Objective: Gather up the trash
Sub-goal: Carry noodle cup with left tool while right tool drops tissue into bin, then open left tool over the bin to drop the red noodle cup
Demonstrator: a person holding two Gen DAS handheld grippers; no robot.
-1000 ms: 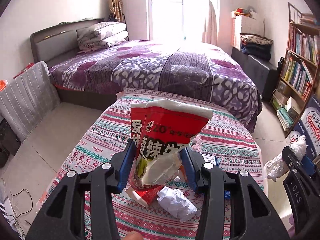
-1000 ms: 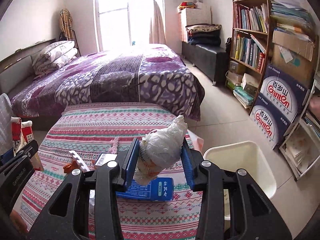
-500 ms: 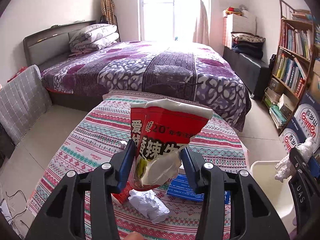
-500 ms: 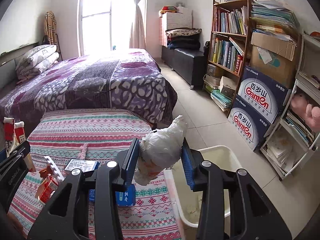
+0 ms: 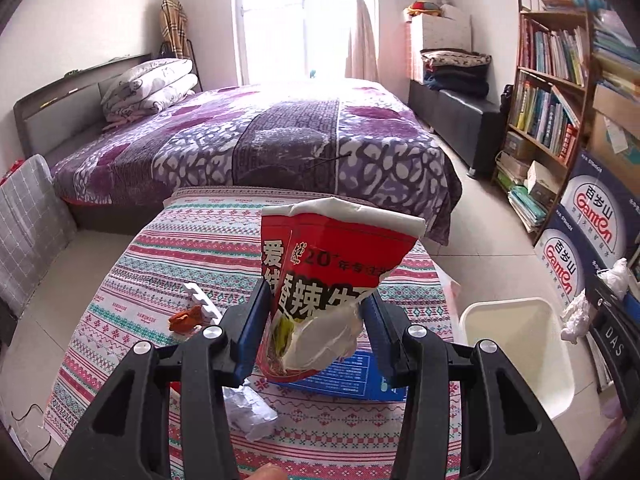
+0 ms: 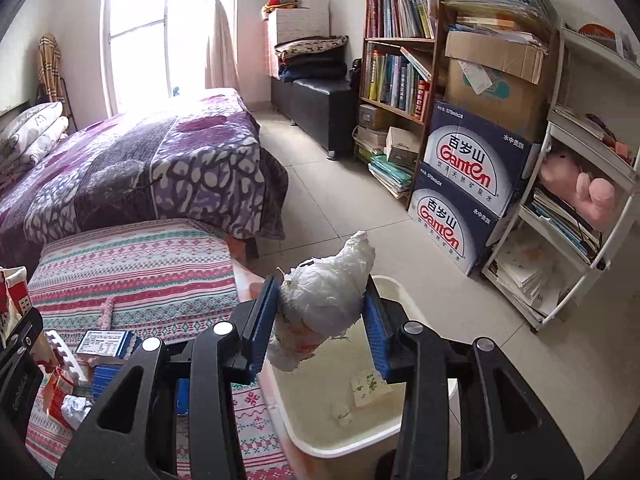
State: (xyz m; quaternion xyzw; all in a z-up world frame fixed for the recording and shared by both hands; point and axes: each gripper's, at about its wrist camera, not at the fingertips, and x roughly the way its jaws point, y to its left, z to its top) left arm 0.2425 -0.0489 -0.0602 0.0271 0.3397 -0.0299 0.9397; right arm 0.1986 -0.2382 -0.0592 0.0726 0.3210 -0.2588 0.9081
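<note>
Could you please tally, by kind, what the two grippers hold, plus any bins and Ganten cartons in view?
snack bag: 1
plastic wad: 1
bin: 1
Ganten cartons: 2
Total: 5

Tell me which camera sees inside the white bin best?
The right wrist view: it looks down into the white bin, showing paper scraps on its bottom. The left wrist view catches the bin at the side, its inside blank.
</note>
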